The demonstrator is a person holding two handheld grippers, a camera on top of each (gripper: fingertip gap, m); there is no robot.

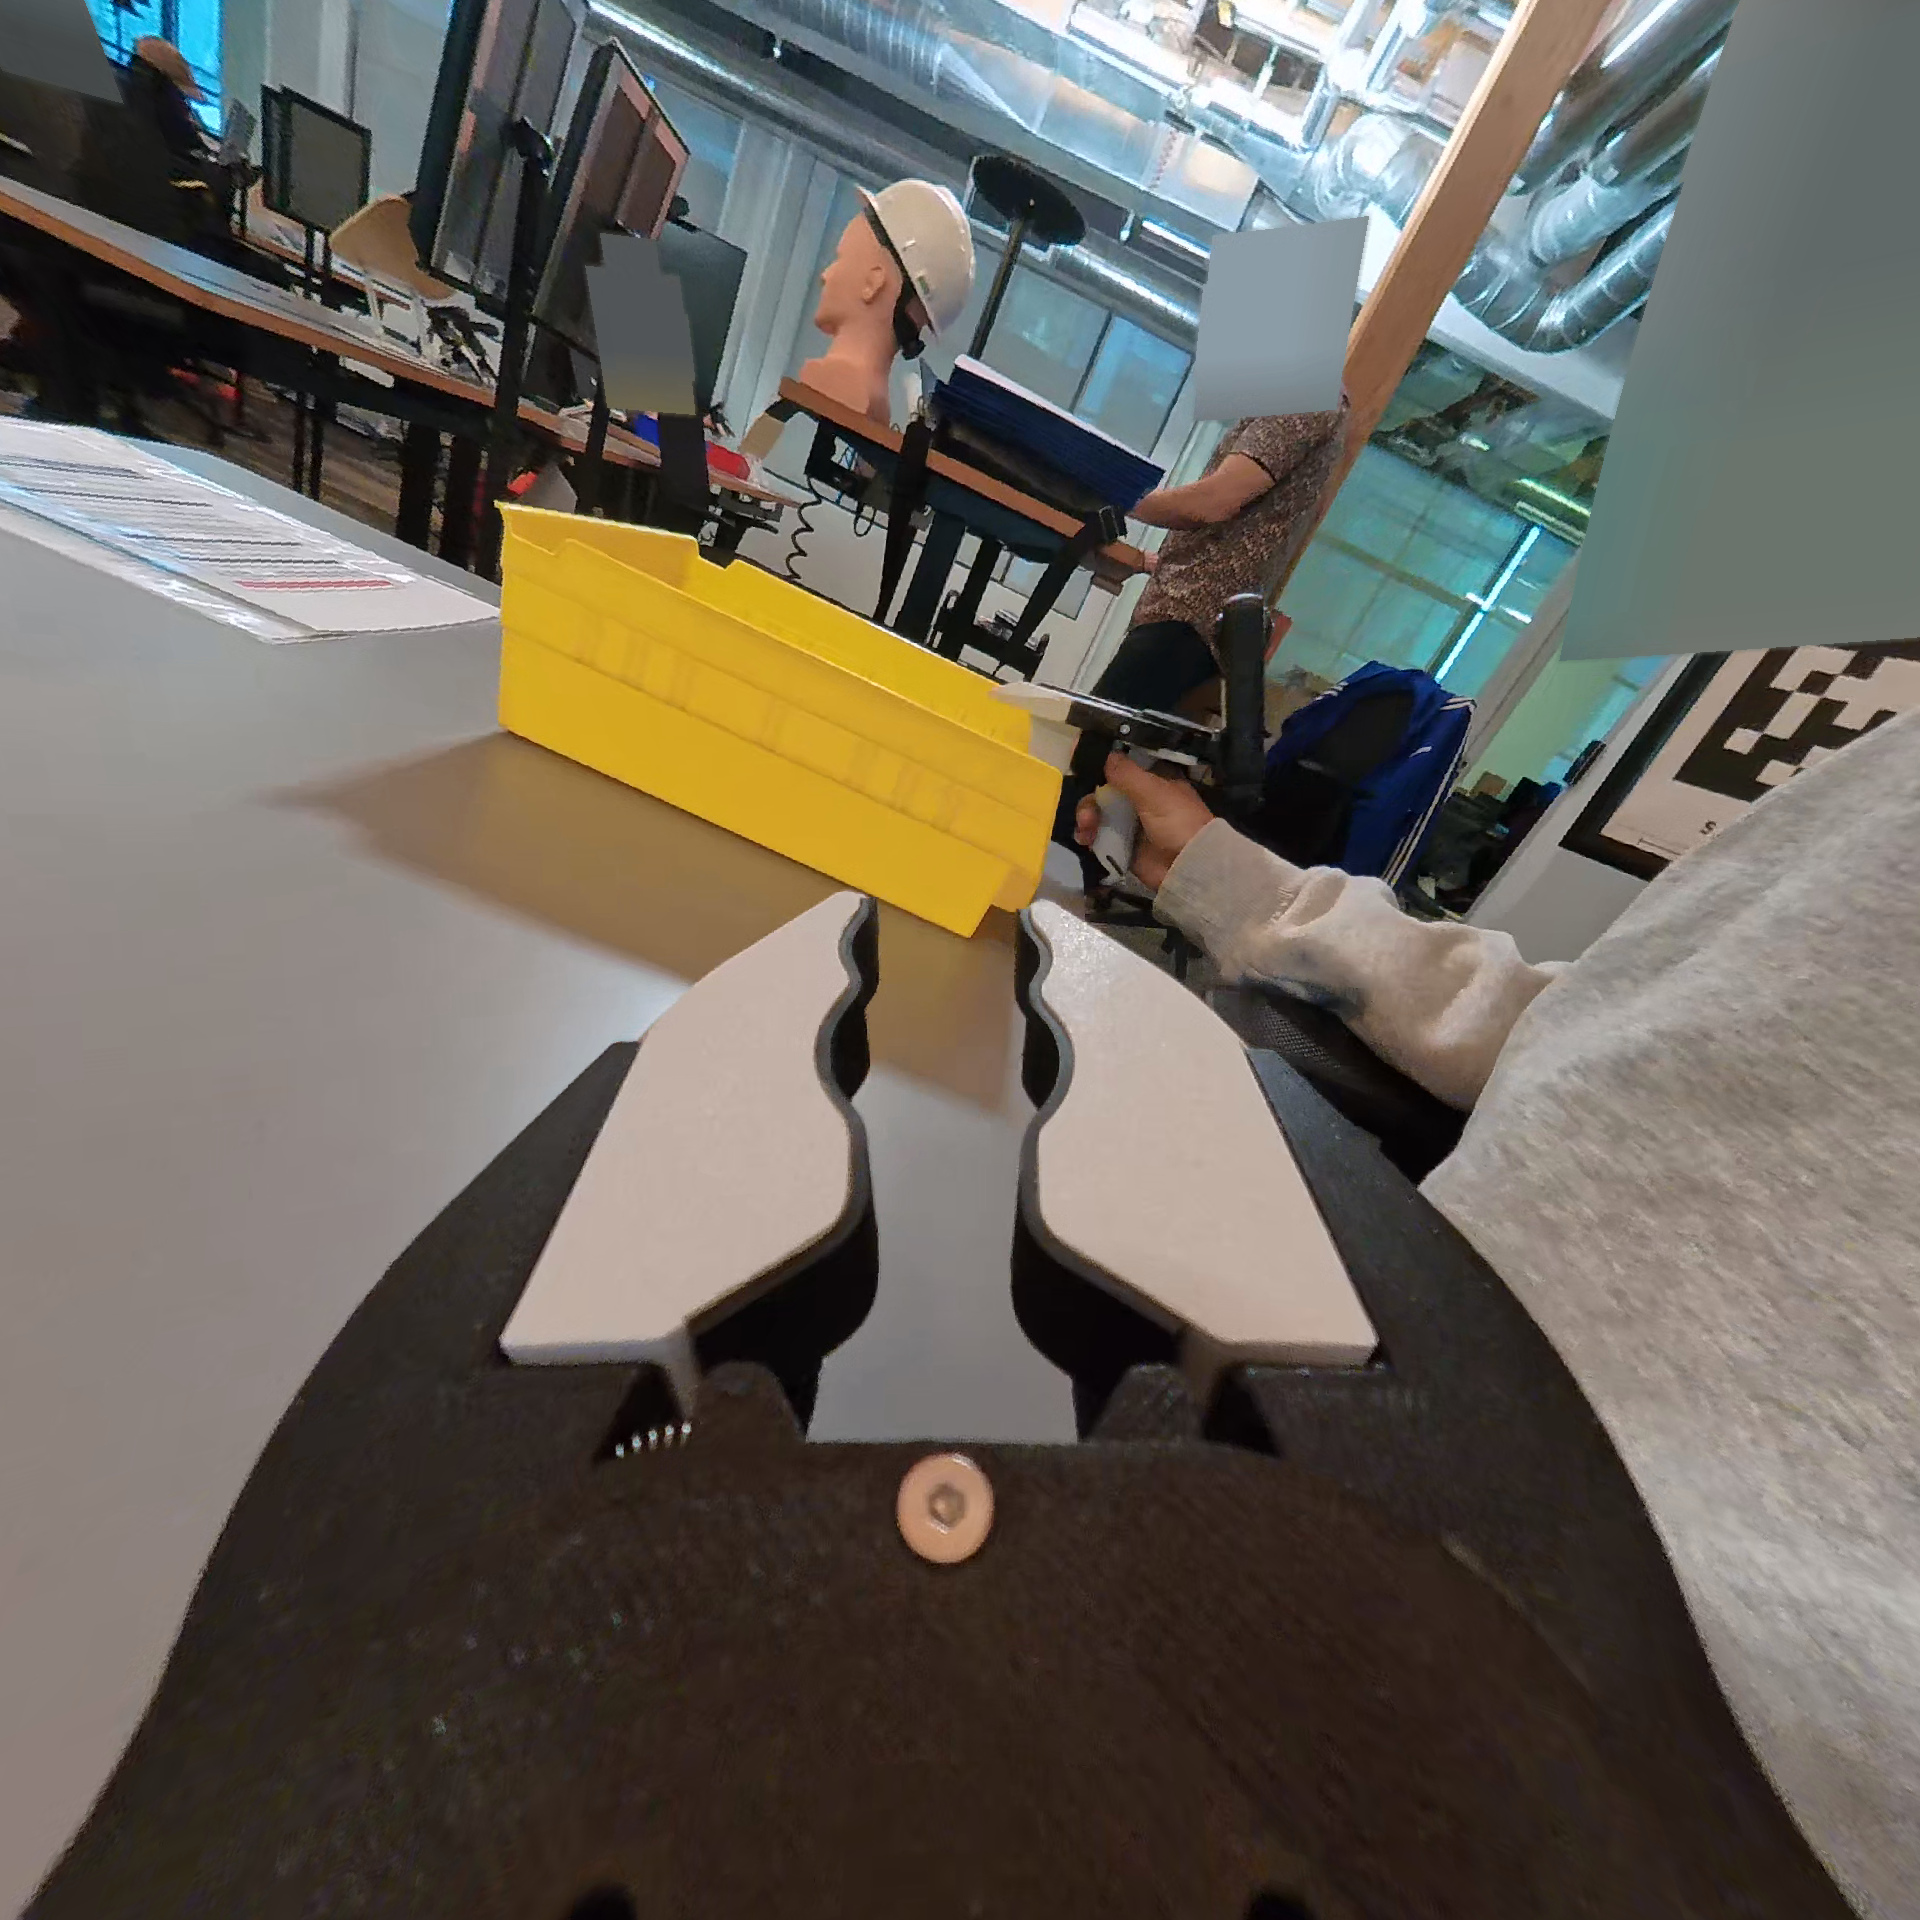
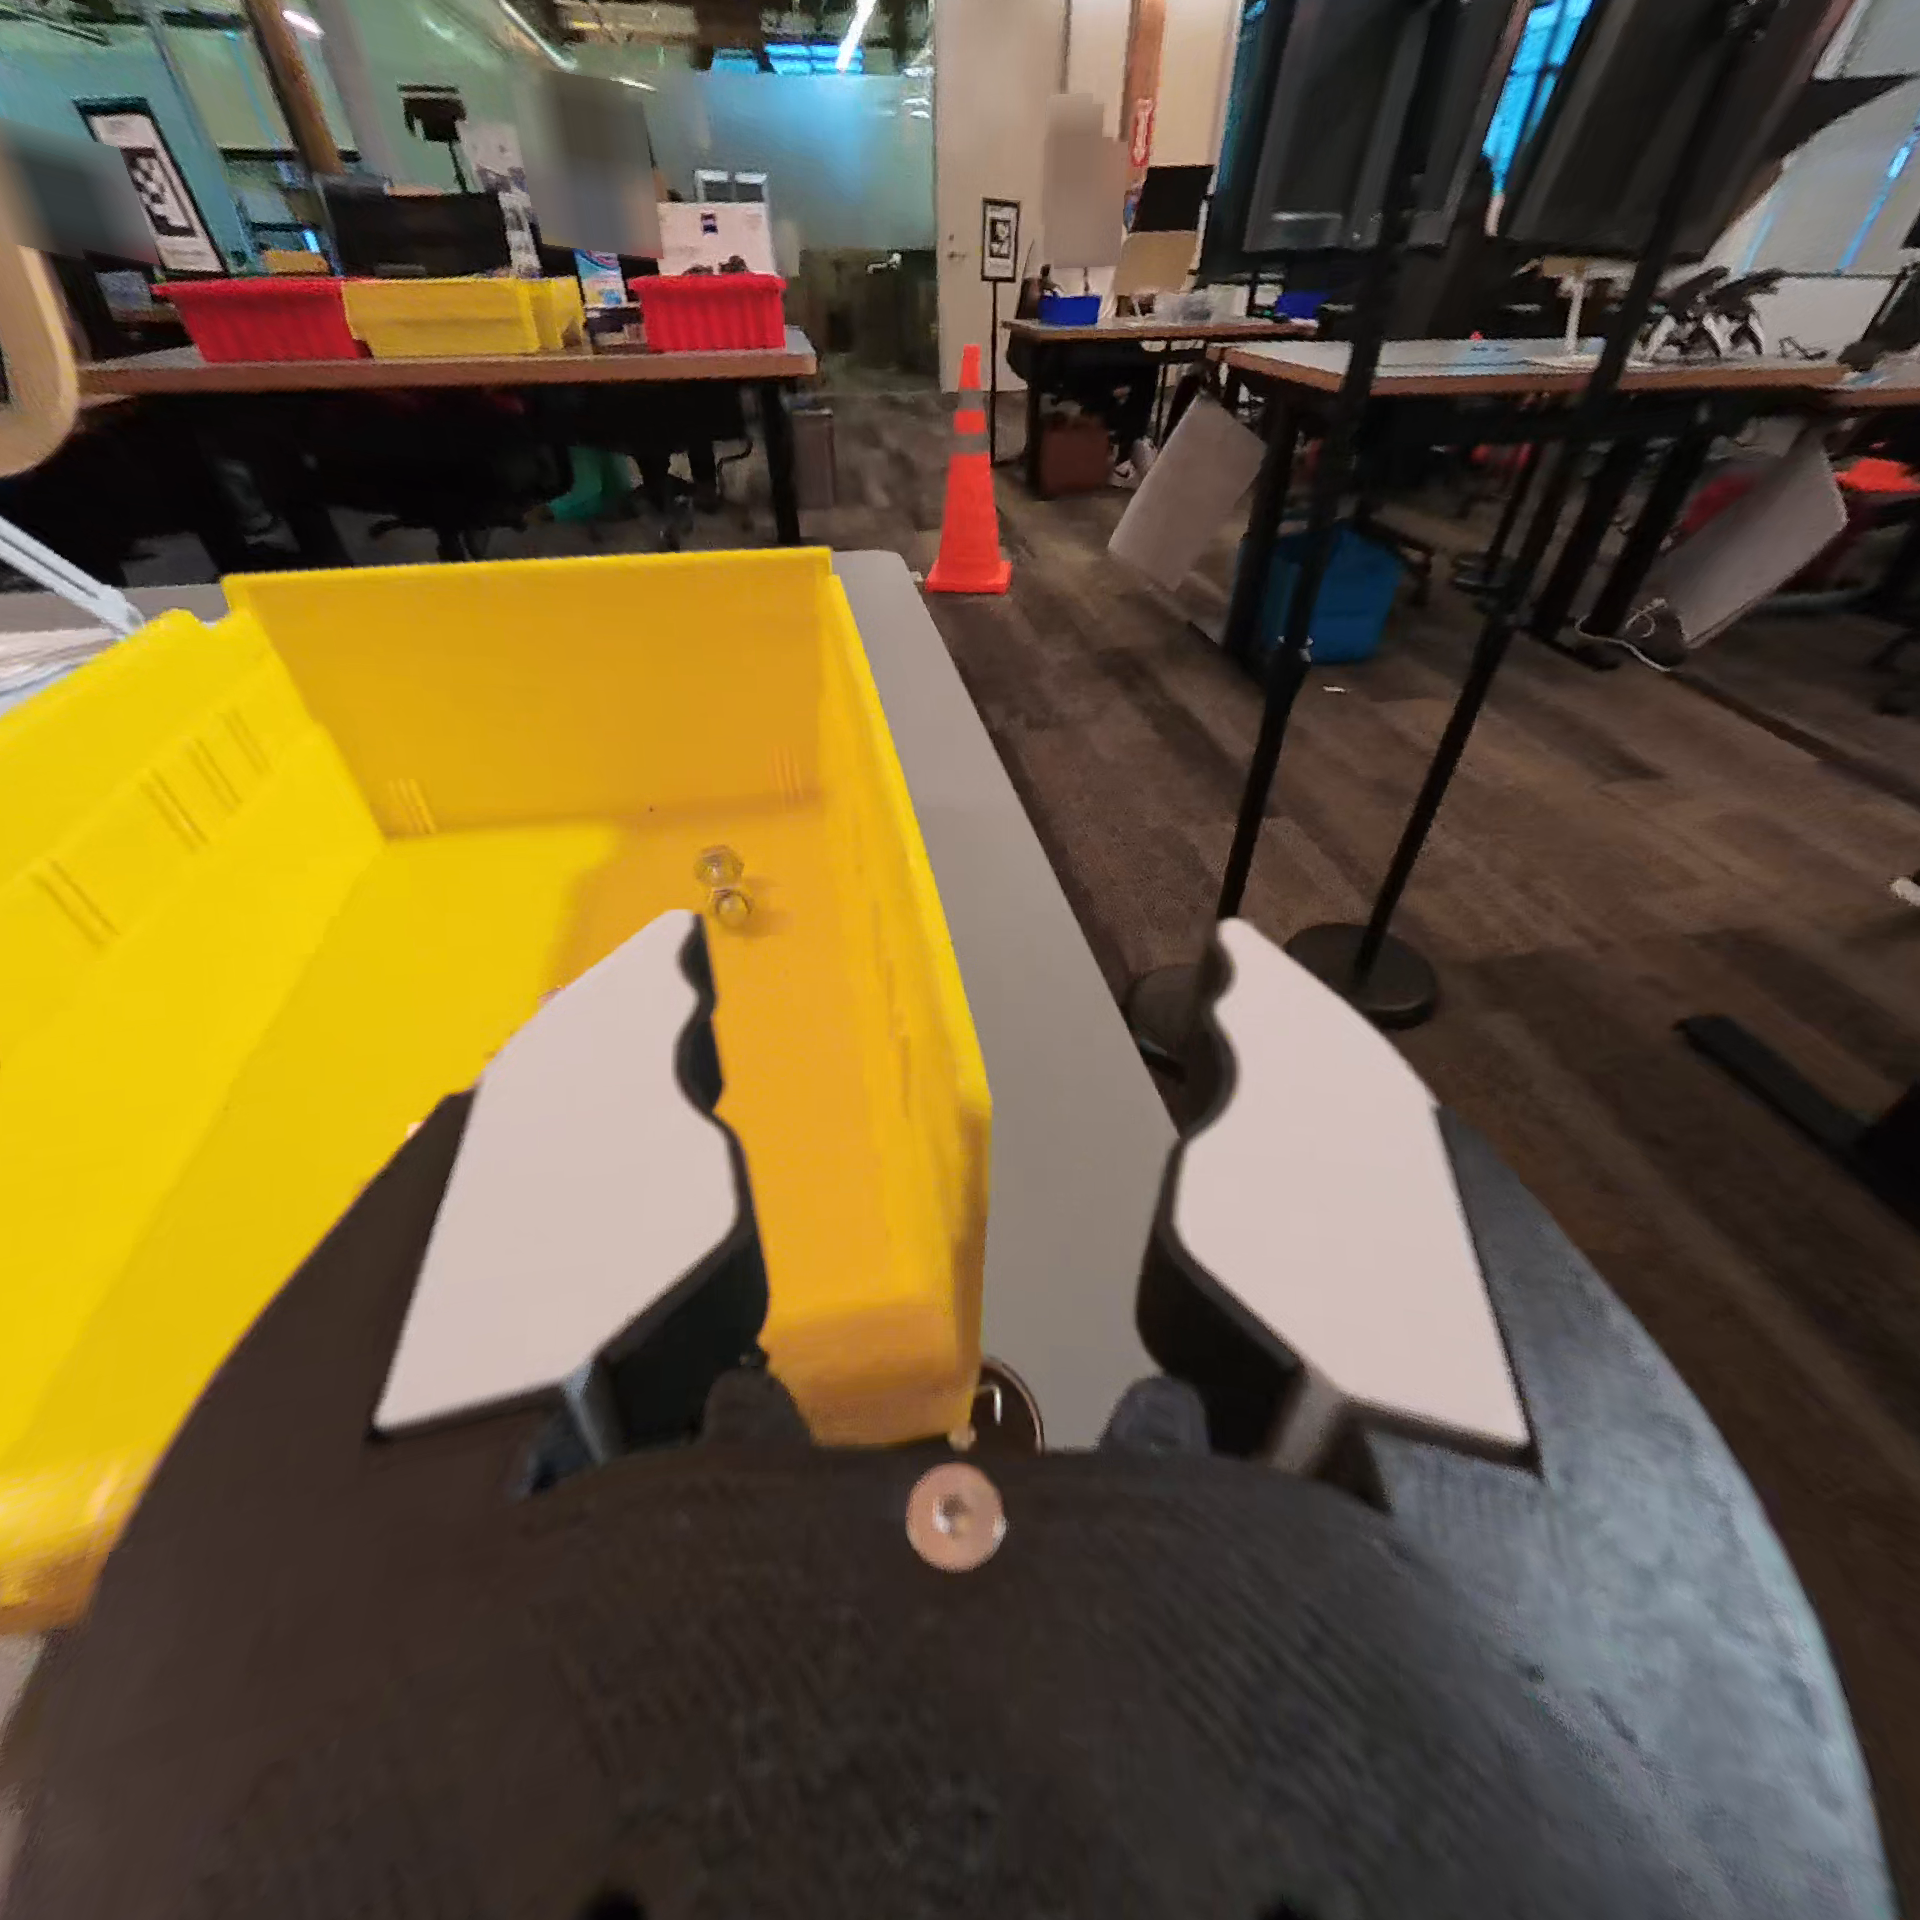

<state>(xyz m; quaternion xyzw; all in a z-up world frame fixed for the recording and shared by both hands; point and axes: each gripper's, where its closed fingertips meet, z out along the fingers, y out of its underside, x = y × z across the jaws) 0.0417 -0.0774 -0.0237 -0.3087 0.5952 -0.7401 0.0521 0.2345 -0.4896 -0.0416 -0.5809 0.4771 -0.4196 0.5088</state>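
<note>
A yellow plastic bin (image 1: pixel 748 707) stands on the grey table (image 1: pixel 208 935) just ahead of my left gripper (image 1: pixel 945 912). That gripper is low over the table, open by a narrow gap and empty. In the right wrist view, the bin (image 2: pixel 416 727) holds a small shiny bolt with a nut (image 2: pixel 722 883) on its floor near the right wall. My right gripper (image 2: pixel 961 930) is wide open and empty. It straddles the bin's right wall, with one finger over the inside and the other over the table edge. It also shows in the left wrist view (image 1: pixel 1039 707), held by a hand at the bin's right end.
A printed sheet (image 1: pixel 208 530) lies on the table at the far left. The table's right edge (image 2: pixel 1039 935) runs beside the bin. Beyond it are an orange cone (image 2: pixel 968 488) and black stand poles (image 2: pixel 1278 665). A person (image 1: pixel 1226 520) stands at a far desk. Spacing between my two grippers at the tips: around 45 centimeters.
</note>
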